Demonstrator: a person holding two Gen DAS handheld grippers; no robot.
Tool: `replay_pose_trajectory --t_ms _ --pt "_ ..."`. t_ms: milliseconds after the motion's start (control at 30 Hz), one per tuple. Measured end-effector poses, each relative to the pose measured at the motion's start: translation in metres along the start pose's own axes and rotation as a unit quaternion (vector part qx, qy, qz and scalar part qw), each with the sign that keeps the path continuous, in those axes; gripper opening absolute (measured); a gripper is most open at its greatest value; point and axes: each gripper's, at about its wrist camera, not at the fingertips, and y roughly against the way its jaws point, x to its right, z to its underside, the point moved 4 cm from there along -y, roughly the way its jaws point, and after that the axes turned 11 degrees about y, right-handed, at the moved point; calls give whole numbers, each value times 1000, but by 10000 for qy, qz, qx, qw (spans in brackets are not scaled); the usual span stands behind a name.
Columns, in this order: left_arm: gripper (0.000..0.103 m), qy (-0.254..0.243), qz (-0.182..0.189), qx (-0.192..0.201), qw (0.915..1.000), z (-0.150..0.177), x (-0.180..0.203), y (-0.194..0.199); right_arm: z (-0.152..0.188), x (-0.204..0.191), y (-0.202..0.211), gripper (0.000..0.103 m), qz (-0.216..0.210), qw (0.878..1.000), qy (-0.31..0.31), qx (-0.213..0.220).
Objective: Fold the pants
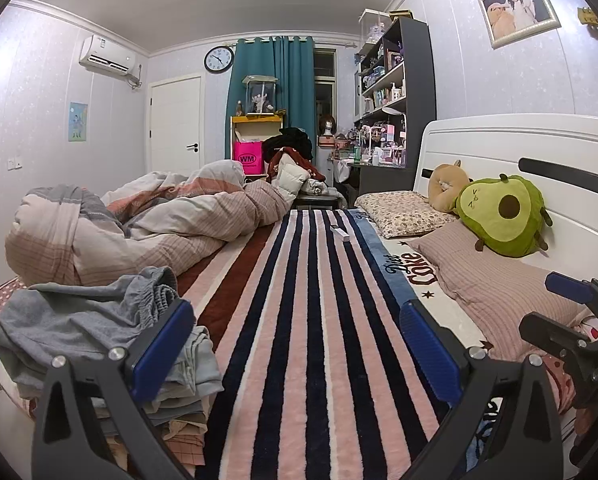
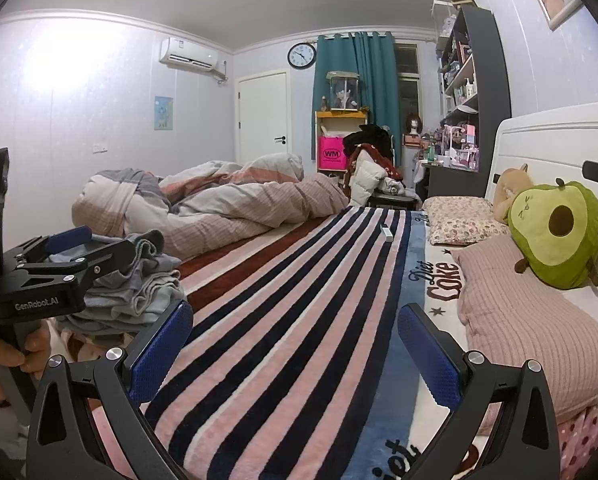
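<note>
Striped blanket (image 1: 299, 320) covers the bed; grey pants (image 1: 87, 316) lie crumpled near left; both tongs, left (image 1: 299, 344) and right (image 2: 295, 348), gape wide, empty.

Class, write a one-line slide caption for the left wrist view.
Open left gripper hovers over the striped pink-and-navy blanket, beside a crumpled grey pants pile.

Near left: we see the pants (image 1: 99, 320) heaped on the clothes pile (image 1: 171, 400).
Behind: duvet (image 1: 139, 220).
Middle: striped blanket (image 1: 299, 320).
Right: pillows (image 1: 499, 288), avocado plush (image 1: 503, 216).
</note>
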Motion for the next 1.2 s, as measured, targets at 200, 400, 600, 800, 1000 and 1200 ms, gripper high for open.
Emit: replay_pose_trajectory --t_ms 200,400,600,800,1000,1200 --pt "102 -8 -4 -1 10000 0 0 0 0 2 0 102 -17 10000 -9 -3" --pt "102 -9 -4 -2 10000 0 1 0 1 3 0 102 -13 10000 -8 -1" --pt "102 -6 10 -17 10000 1 2 0 0 4 0 102 1 10000 -6 1" --pt "102 -7 18 -22 10000 1 3 -1 1 5 0 102 -5 10000 -4 0" --pt "102 -3 9 -19 10000 1 3 -1 1 5 0 102 -8 10000 -5 1" --pt "102 9 39 -53 10000 1 4 -2 1 5 0 102 -2 10000 -14 -8"
